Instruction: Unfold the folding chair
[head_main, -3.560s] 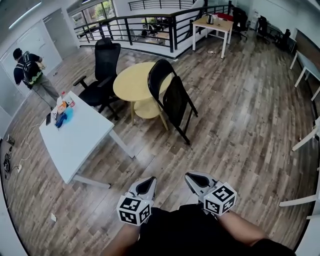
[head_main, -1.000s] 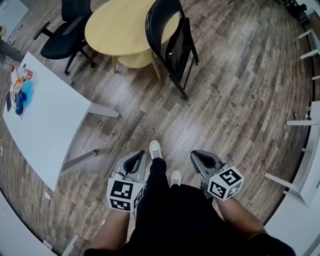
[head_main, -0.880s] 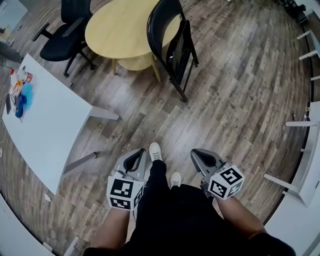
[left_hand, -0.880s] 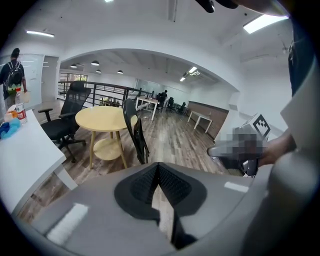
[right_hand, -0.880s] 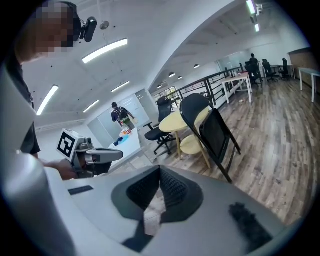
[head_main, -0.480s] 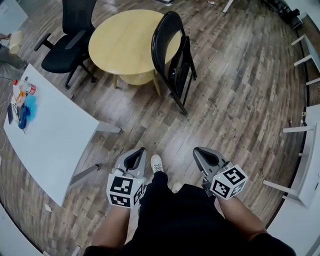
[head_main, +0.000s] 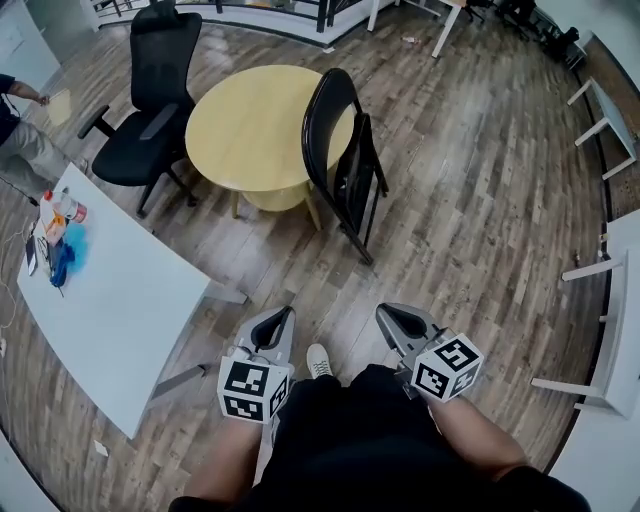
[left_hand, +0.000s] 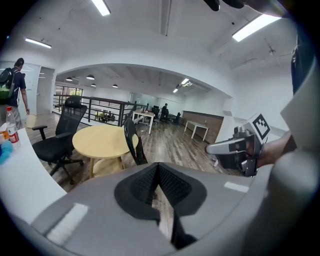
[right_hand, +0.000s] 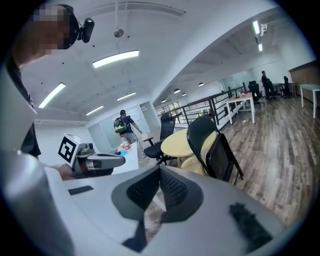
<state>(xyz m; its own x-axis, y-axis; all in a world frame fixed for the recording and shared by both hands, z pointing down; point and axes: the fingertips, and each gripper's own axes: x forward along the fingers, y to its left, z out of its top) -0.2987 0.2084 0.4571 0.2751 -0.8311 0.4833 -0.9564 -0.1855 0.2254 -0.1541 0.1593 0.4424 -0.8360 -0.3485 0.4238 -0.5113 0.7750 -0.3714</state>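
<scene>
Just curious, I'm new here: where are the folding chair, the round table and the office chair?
folding chair (head_main: 318, 125): head view, black backrest.
round table (head_main: 250, 125): head view, yellow top.
office chair (head_main: 165, 55): head view, backrest.

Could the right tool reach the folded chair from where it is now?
Probably not yet: the folding chair stands well ahead of the right tool, across the wood floor. Nothing blocks the way, so stepping closer should do.

The black folding chair (head_main: 340, 155) stands folded, nearly flat and upright on the wooden floor, leaning against the right edge of the round yellow table (head_main: 255, 125), far from the viewer, its curved backrest uppermost.
</scene>
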